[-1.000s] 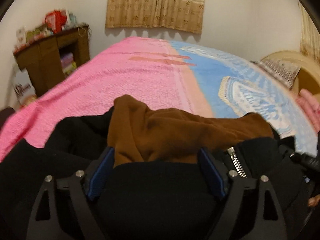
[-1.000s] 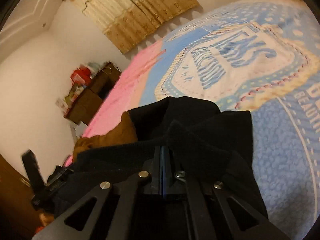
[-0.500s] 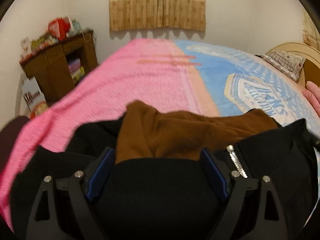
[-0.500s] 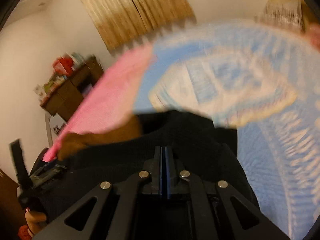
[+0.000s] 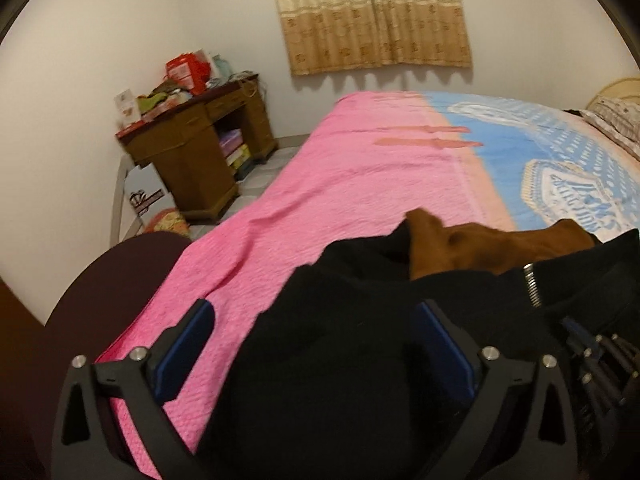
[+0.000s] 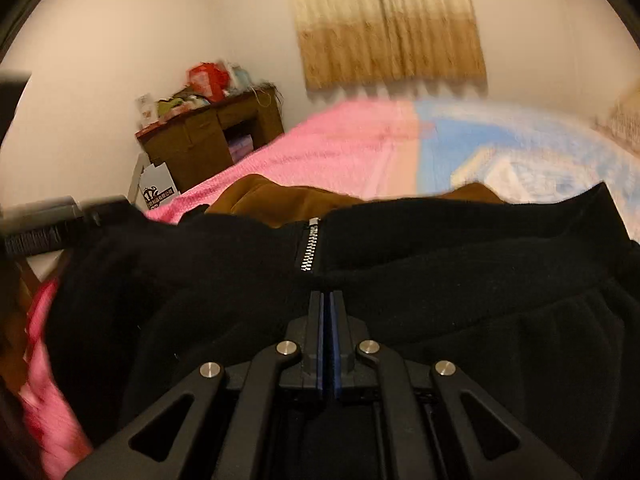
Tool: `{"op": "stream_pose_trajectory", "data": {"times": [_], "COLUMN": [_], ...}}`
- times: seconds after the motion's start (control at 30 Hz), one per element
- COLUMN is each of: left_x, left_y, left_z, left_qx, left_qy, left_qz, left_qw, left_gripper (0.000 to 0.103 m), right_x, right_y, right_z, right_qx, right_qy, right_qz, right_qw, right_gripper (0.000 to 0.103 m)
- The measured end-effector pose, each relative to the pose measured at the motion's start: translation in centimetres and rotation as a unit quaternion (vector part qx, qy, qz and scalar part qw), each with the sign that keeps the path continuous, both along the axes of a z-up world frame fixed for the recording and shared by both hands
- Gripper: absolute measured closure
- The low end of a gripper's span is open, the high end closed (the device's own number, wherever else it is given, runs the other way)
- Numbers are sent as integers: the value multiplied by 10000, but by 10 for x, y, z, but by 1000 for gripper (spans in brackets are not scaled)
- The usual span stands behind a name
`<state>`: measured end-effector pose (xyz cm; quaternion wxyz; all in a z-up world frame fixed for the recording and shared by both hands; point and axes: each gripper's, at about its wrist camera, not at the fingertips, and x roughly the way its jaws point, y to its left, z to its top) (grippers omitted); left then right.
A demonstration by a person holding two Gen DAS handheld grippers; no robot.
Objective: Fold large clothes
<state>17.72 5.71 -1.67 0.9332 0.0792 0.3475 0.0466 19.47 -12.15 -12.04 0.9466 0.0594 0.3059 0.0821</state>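
Note:
A black zip jacket (image 5: 352, 344) with a brown lining (image 5: 472, 244) lies bunched on the near edge of the bed. My left gripper (image 5: 316, 344) is open, its blue pads wide apart over the jacket's left edge and the pink cover. My right gripper (image 6: 326, 308) is shut on the black jacket (image 6: 440, 264) just below the metal zipper (image 6: 309, 246). The brown lining (image 6: 280, 200) shows past the collar. The right gripper's body shows at the right edge of the left wrist view (image 5: 600, 360).
The bed has a pink cover (image 5: 360, 176) on the left and a blue patterned blanket (image 5: 568, 168) on the right. A wooden desk (image 5: 200, 152) with clutter stands by the far left wall. A dark rounded footboard (image 5: 100, 292) is at near left. Pillows (image 5: 616, 120) lie at far right.
My left gripper has shifted left, so the jacket now fills only its right half with pink cover under the left pad. My right gripper swung left and stays shut on the jacket.

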Motion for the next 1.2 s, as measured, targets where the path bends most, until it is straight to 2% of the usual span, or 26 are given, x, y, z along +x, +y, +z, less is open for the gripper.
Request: {"op": "stream_pose_trajectory", "data": {"times": [0.13,0.27,0.37,0.4,0.5,0.53,0.6,0.67,0.7,0.73,0.8,0.9,0.93,1.0,1.07,1.1,1.13,1.2], "left_x": [0,-11,-33,-47,-82,-85,-71,-52,-45,-41,-37,-32,-32,-30,-26,-25,-25,-25], "left_y": [15,33,62,75,100,105,110,107,105,103,103,108,110,110,107,105,103,97], "left_z": [-12,-23,-32,-36,-45,-51,-70,-88,-94,-96,-97,-98,-97,-96,-93,-91,-88,-77], "left_qx": [-116,-451,-1355,-1787,-2658,-2902,-3430,-3803,-3892,-3930,-4157,-4601,-4647,-4565,-4371,-4312,-4312,-4156], "left_qy": [193,279,336,237,-338,-366,-37,333,390,304,189,-13,-59,-102,-116,-163,-198,-240], "left_qz": [239,353,587,744,1110,1126,993,868,847,831,765,680,629,598,590,467,313,198], "left_qw": [9995,9980,9885,9808,9570,9496,9341,9202,9164,9153,9061,8853,8832,8877,8974,9009,9015,9090], "left_gripper": [0,0,0,0,0,0,0,0,0,0,0,0,0,4,29,38,56,63], "right_x": [-1,-2,-4,-3,-2,-3,-3,-3,-3,-3,-3,-2,-2,0,-1,-5,-12,-21], "right_y": [-2,-4,-4,-6,-8,-7,-8,-8,-8,-9,-9,-10,-10,-6,2,2,1,3], "right_z": [-1,-2,-3,-4,-5,-5,-5,-5,-5,-5,-6,-6,-6,-4,8,16,27,38], "right_qx": [-16,133,262,303,362,385,421,433,438,452,477,492,501,379,176,266,543,803], "right_qy": [-35,-75,-89,-95,-107,-109,-110,-116,-118,-120,-120,-116,-107,-32,93,8,-205,-408], "right_qz": [15,56,100,112,137,142,154,160,160,164,169,175,176,115,16,26,113,283], "right_qw": [10000,9999,9996,9994,9992,9991,9989,9989,9988,9988,9986,9986,9985,9992,9998,9996,9982,9955], "right_gripper": [100,100,100,100,100,100,100,100,100,100,100,100,100,100,100,100,100,100]}}
